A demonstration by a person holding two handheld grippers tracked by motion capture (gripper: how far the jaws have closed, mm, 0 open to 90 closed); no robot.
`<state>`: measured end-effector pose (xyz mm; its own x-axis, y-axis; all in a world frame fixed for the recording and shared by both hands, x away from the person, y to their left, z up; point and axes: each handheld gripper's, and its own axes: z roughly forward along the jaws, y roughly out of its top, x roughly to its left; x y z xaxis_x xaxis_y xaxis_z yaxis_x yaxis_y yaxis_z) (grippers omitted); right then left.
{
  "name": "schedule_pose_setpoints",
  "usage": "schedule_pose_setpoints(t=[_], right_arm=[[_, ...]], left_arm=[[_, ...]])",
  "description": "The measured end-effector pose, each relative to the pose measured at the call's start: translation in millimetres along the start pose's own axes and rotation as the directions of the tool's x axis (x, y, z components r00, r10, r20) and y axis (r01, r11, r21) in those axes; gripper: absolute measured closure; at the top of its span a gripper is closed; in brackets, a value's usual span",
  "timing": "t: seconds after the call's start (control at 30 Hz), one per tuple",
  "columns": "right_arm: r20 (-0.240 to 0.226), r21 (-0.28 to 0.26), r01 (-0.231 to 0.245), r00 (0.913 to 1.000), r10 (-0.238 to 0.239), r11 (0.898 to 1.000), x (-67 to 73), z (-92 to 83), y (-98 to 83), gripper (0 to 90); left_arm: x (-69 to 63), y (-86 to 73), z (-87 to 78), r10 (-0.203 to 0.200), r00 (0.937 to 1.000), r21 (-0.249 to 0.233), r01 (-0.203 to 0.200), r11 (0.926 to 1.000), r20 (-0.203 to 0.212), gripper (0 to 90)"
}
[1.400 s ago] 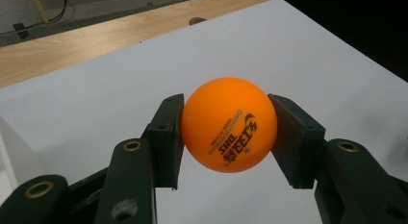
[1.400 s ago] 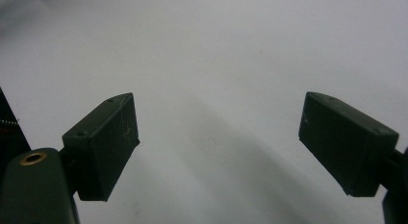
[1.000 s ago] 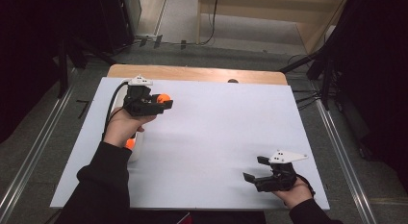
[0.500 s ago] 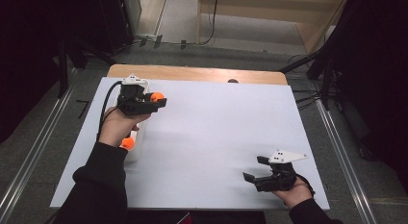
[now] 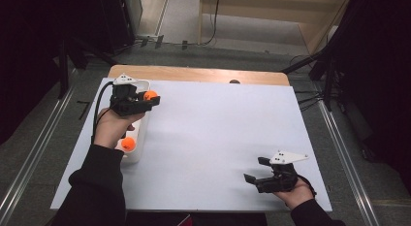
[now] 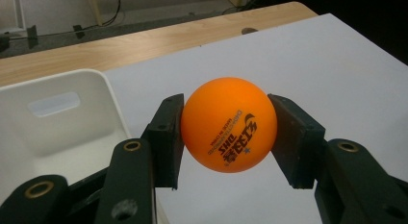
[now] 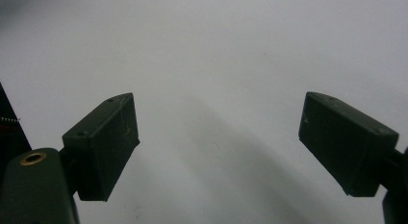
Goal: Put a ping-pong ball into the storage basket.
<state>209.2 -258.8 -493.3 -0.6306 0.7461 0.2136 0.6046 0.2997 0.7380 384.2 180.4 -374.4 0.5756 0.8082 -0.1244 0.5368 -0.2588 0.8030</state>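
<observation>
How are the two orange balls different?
One orange ball is pinched in the left gripper, up over the table; the other ball lies loose in the white bin. The held ball shows dark printing; the bin ball's surface is too small to read. Both are round and orange.

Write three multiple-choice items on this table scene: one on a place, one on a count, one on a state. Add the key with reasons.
1. Where is the white bin?
A. at the table's left edge
B. at the right edge
C. on the floor

2. How many orange balls show in the high view?
A. one
B. two
C. four

3. How do the right gripper jaws stand?
A. shut on a ball
B. shut on nothing
C. open

Key: 1 A, the bin lies beside the left hand. 2 B, one ball sits in the left gripper, another in the bin. 3 C, bare table shows between the jaws.
</observation>
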Motion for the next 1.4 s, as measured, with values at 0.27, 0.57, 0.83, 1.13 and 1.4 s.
schedule_pose_setpoints(t=[0.27,0.57,0.83,1.13,1.4], right_arm=[[-0.001,-0.002,0.01,0.9999,-0.01,1.0,-0.6,1.2,0.7,12.3],[-0.003,0.0,0.008,1.0,-0.008,1.0,-0.6,1.3,0.7,12.3],[-0.003,0.002,0.006,1.0,-0.006,1.0,-0.6,1.4,0.7,12.3],[0.001,0.001,0.009,1.0,-0.009,1.0,-1.1,1.2,0.5,12.3],[0.001,0.003,0.006,1.0,-0.006,1.0,-0.5,1.2,0.3,12.3]], left_arm=[[5.8,-1.6,-3.0,-0.011,0.9997,0.007,0.011,0.9999,-0.021,50.3],[11.6,-2.9,-5.4,-0.026,0.9988,-0.001,0.026,0.9997,-0.042,50.3],[18.4,-5.0,-6.6,-0.043,0.9973,-0.006,0.043,0.9991,-0.059,50.3],[27.3,-7.9,-7.5,-0.056,0.9952,-0.01,0.055,0.9984,-0.081,50.3],[30.9,-9.0,-7.2,-0.067,0.9917,-0.01,0.067,0.9977,-0.109,50.3]])
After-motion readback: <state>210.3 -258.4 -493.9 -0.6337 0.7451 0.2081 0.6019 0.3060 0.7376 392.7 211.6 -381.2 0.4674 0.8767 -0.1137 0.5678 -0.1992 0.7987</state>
